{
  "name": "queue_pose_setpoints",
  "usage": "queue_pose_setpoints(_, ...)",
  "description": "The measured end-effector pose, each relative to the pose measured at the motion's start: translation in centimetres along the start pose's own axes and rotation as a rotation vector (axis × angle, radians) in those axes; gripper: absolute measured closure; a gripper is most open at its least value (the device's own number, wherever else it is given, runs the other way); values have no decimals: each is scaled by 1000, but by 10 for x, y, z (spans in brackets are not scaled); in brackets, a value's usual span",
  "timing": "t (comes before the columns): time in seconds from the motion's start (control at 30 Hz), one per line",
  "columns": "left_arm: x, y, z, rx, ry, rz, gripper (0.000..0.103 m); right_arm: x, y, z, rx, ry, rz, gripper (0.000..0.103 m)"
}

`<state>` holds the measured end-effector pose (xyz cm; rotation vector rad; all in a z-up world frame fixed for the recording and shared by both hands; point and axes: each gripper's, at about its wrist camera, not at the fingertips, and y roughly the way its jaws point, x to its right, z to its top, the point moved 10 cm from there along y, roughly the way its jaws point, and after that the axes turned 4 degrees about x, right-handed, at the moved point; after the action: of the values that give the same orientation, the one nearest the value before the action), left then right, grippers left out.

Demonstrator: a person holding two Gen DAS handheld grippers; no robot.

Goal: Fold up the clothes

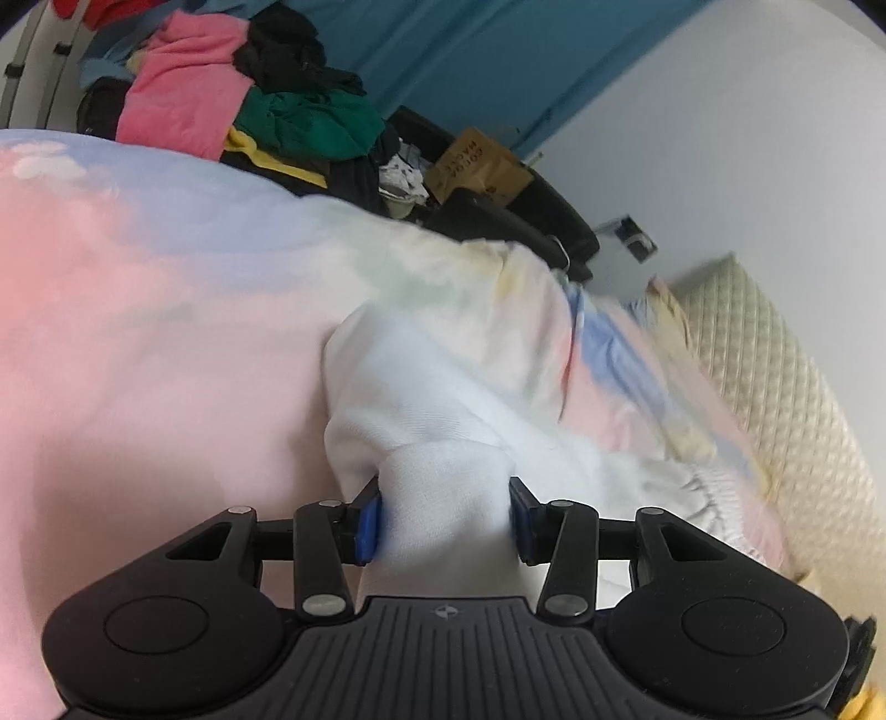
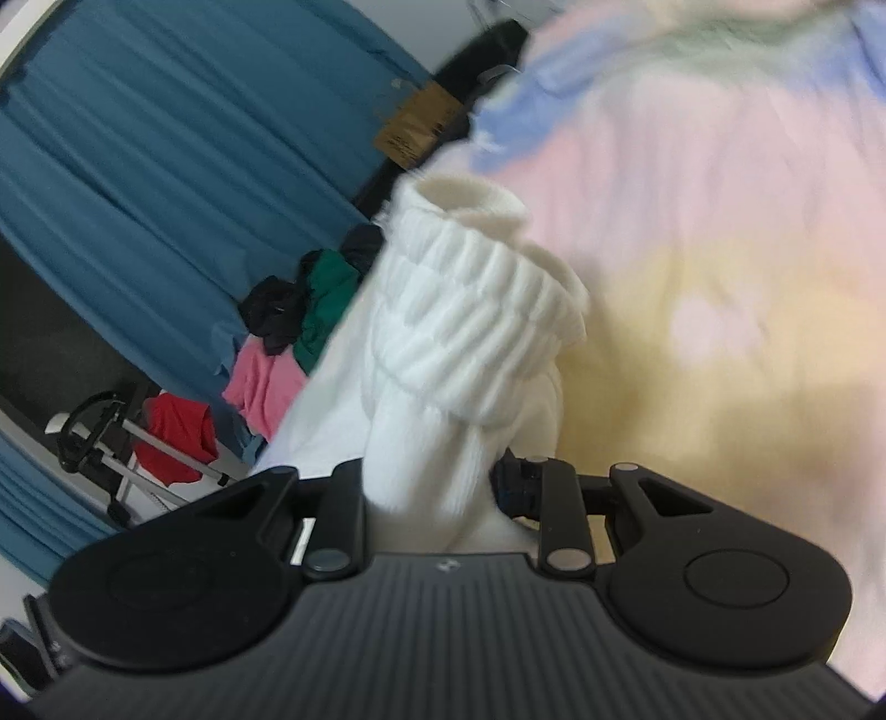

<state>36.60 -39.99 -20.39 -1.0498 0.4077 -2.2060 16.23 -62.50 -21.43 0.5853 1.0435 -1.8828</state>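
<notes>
A white garment point(image 1: 443, 399) lies bunched on a pastel pink, blue and yellow bedsheet point(image 1: 138, 332). My left gripper point(image 1: 446, 523) is shut on a fold of its smooth white fabric, the blue pads pressing it from both sides. In the right wrist view my right gripper point(image 2: 429, 487) is shut on the same white garment at its ribbed knit cuff point(image 2: 470, 327), which stands up in front of the camera over the sheet point(image 2: 720, 249). The right gripper's fingertips are mostly hidden by the cloth.
A pile of clothes, pink point(image 1: 183, 94), green point(image 1: 315, 122) and black, sits beyond the bed by a blue curtain point(image 1: 470, 50). A brown cardboard box point(image 1: 479, 166) and a cream quilted headboard point(image 1: 775, 376) are nearby. A red garment point(image 2: 177, 437) hangs by a metal rack.
</notes>
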Motion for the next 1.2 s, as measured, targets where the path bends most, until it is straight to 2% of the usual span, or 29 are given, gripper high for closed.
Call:
queue_pose_setpoints(0.13, -15, 7, -25, 1, 64, 17, 46, 26, 4, -29, -32, 11, -55, 71)
queue_pose_setpoints(0.17, -13, 4, -25, 5, 80, 25, 41, 29, 6, -33, -40, 7, -70, 70)
queue_pose_setpoints(0.27, -6, -7, -25, 20, 126, 48, 35, 24, 1, -31, -60, -30, -117, 65)
queue_pose_setpoints(0.33, 4, -23, -20, 36, 150, 57, 25, 20, -6, -28, -80, -47, -156, 64)
queue_pose_setpoints(0.53, 40, -80, -9, 88, 231, 80, 23, 3, -52, -19, -137, -124, -253, 64)
queue_pose_setpoints(0.67, 71, -128, -9, 125, 296, 85, 23, -28, -99, -5, -94, -207, -226, 65)
queue_pose_setpoints(0.77, 94, -165, -9, 152, 345, 90, 19, -60, -131, 6, -49, -280, -193, 65)
queue_pose_setpoints(0.9, 125, -213, -15, 188, 407, 94, 1, -102, -170, 14, 17, -373, -151, 65)
queue_pose_setpoints(1.07, 153, -270, -28, 249, 482, 92, 0, -149, -220, 6, 91, -501, -86, 64)
queue_pose_setpoints(1.1, 159, -281, -31, 261, 492, 92, 0, -156, -231, 2, 107, -520, -74, 55)
queue_pose_setpoints(1.13, 164, -292, -33, 273, 503, 92, 0, -162, -240, -1, 120, -532, -59, 42)
queue_pose_setpoints(1.17, 165, -301, -37, 286, 504, 101, 0, -168, -248, -4, 136, -541, -42, 34)
queue_pose_setpoints(1.2, 167, -311, -41, 298, 504, 110, 0, -173, -257, -8, 153, -553, -23, 19)
